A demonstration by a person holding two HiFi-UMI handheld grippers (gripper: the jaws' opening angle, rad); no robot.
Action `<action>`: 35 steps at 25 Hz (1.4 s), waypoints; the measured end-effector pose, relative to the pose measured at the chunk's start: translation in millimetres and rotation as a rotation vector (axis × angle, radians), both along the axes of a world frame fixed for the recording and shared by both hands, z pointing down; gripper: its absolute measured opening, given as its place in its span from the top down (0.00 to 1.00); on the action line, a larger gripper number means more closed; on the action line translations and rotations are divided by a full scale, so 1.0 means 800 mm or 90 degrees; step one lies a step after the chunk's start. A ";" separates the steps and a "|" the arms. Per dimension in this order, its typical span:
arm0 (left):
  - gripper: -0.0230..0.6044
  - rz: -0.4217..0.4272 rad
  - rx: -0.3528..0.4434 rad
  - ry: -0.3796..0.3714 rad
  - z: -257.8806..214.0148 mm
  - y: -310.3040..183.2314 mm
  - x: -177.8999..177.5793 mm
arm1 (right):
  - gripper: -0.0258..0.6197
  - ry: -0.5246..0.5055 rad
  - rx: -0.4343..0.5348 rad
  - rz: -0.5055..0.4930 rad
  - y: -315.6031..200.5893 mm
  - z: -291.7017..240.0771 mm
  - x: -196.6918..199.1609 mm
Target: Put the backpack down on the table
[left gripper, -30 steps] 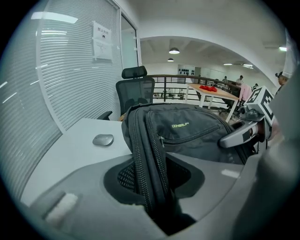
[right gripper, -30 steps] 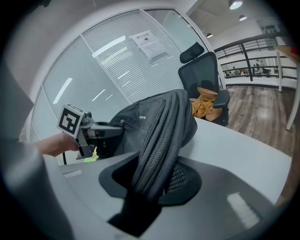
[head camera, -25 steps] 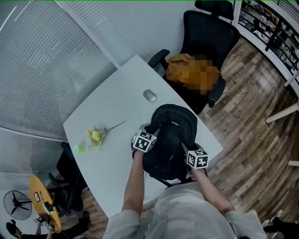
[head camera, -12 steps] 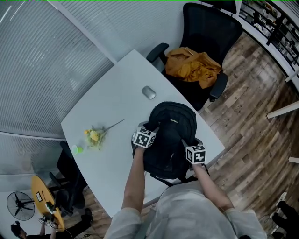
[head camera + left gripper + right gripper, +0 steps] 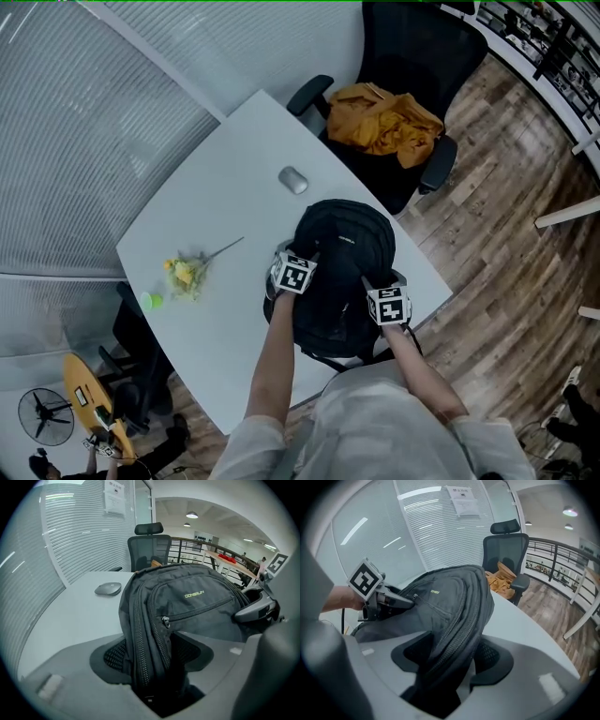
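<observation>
The black backpack (image 5: 342, 248) rests on the white table (image 5: 216, 216) near its front right edge, front pocket facing up. My left gripper (image 5: 307, 260) is at the bag's left side and my right gripper (image 5: 372, 284) at its right side. In the left gripper view the zippered side seam (image 5: 145, 634) runs between the jaws of the left gripper (image 5: 150, 663), which are opening. In the right gripper view a fold of the bag (image 5: 454, 620) lies between the jaws of the right gripper (image 5: 450, 660), also opening. The pads stand wide on either side of the fabric.
A grey mouse (image 5: 293, 179) lies on the table beyond the bag. A yellow flower sprig (image 5: 187, 274) and a small green object (image 5: 151, 301) lie at the left. A black office chair (image 5: 412, 56) holding an orange garment (image 5: 380, 117) stands behind the table. Wooden floor lies to the right.
Both grippers have sunk a little with the backpack, which now sits lower on the table. The bag and the hands have barely shifted sideways.
</observation>
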State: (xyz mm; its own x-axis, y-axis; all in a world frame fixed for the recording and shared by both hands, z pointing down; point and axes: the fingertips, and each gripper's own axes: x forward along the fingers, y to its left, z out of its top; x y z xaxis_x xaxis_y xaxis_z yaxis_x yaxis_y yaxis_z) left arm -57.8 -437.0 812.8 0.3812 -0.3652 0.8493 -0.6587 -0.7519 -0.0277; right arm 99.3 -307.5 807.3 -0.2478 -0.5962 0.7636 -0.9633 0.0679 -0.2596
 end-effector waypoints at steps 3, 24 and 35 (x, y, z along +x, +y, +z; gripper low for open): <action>0.50 -0.005 0.021 0.007 -0.001 0.001 0.001 | 0.54 -0.003 -0.004 0.009 0.001 0.006 0.003; 0.49 -0.089 0.052 0.030 -0.048 0.006 -0.030 | 0.47 0.002 -0.001 0.031 0.000 -0.036 0.021; 0.49 -0.181 0.093 0.124 -0.127 0.064 -0.087 | 0.48 -0.012 0.093 -0.063 -0.001 -0.109 -0.014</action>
